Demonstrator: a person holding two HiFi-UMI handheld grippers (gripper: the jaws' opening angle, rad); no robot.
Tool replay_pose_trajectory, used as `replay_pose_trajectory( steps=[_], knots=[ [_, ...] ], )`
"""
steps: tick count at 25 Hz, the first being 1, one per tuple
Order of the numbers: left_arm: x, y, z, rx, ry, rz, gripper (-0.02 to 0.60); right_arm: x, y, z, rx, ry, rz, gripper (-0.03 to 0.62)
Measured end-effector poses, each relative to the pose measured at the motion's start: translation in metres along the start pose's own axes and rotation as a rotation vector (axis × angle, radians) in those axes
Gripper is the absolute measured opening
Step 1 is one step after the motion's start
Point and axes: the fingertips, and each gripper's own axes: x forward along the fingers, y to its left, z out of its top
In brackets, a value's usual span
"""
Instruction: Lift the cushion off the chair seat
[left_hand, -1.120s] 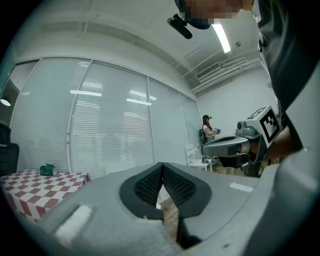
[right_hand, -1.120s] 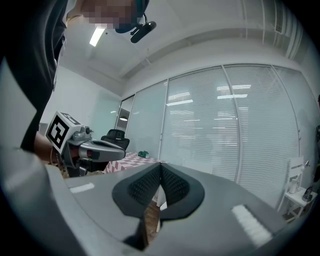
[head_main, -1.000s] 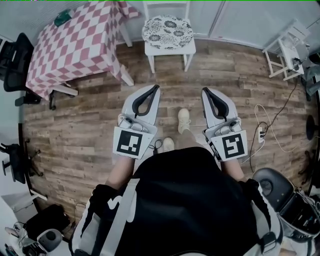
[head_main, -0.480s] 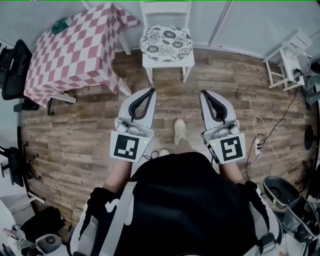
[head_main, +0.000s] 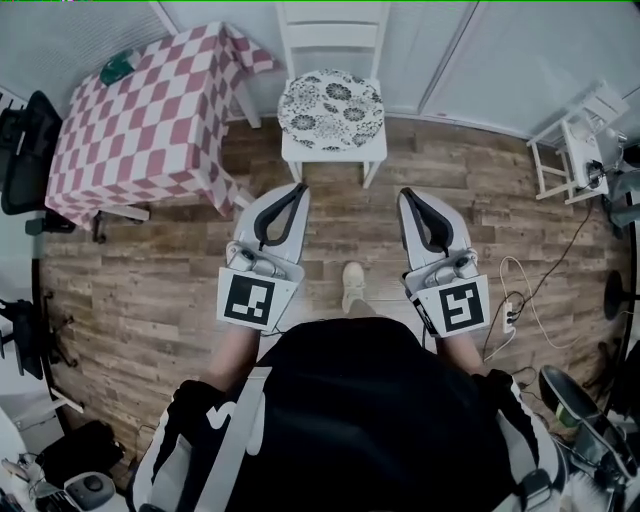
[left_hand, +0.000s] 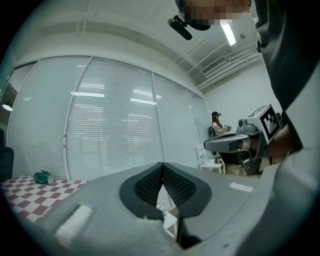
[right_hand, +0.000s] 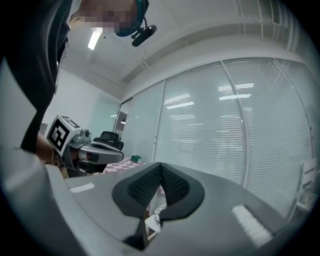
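Nearest, the person's dark-clad torso fills the bottom of the head view, with both arms held out in front. The left gripper (head_main: 299, 187) and the right gripper (head_main: 405, 194) sit side by side, well apart, pointing level towards the far wall. In each gripper view the ribbed pads meet at the tip with nothing between them, so both pairs of jaws are clenched and empty. One pale shoe (head_main: 353, 286) stands on the wooden floor (head_main: 150, 260) between the two grippers.

Farther on, beyond a strip of bare floor, stands the white chair (head_main: 334, 160), its back against the blinds. The round flower-patterned cushion (head_main: 331, 101) lies flat on the seat and covers nearly all of it – untouched, with neither gripper near it.

As I judge it, no part of the lift is done. What is left is the whole approach: opening the jaws, taking the cushion by its edge and raising it clear of the seat.

As for containers, no box, bowl or basket shows plainly – the chair seat holds the cushion alone. To the far left, the surface with a pink-checked cloth (head_main: 140, 110) carries only a small green thing (head_main: 122, 62) at its far corner; what it is I cannot tell.
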Motion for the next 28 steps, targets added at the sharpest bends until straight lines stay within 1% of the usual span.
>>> replay_pose_trajectory(
  steps=[4,11,15,17,19,21,23,24,26,28],
  knots=[
    [0.019,0.008,0.0,-0.001,0.005,0.01,0.003,0.014,-0.018,-0.003,0.003,0.023,0.015,0.0],
    [0.055,0.025,0.005,0.019,0.009,0.043,0.003,0.04,-0.053,-0.005,0.014,0.024,0.03,0.0],
    [0.076,0.029,0.007,0.021,0.018,0.058,0.003,0.051,-0.076,-0.001,-0.003,0.011,0.045,0.0],
    [0.086,0.034,0.007,0.023,0.004,0.078,0.003,0.059,-0.086,-0.003,-0.005,0.001,0.046,0.0],
    [0.093,0.038,0.006,0.021,-0.011,0.089,0.003,0.066,-0.091,-0.008,0.004,-0.005,0.045,0.0],
    [0.099,0.04,0.003,0.018,-0.015,0.075,0.003,0.071,-0.093,-0.013,0.006,-0.003,0.042,0.0],
    [0.1,0.044,-0.003,0.0,0.013,0.061,0.003,0.076,-0.094,-0.017,-0.004,0.008,0.034,0.0],
    [0.101,0.051,-0.004,-0.007,0.021,0.068,0.003,0.081,-0.097,-0.017,-0.004,0.007,0.029,0.0],
    [0.106,0.061,-0.003,0.001,0.013,0.086,0.003,0.091,-0.101,-0.014,0.016,-0.01,0.017,0.0],
    [0.11,0.062,-0.004,0.023,0.014,0.085,0.003,0.093,-0.102,-0.013,0.017,-0.017,0.016,0.0]
  ],
)
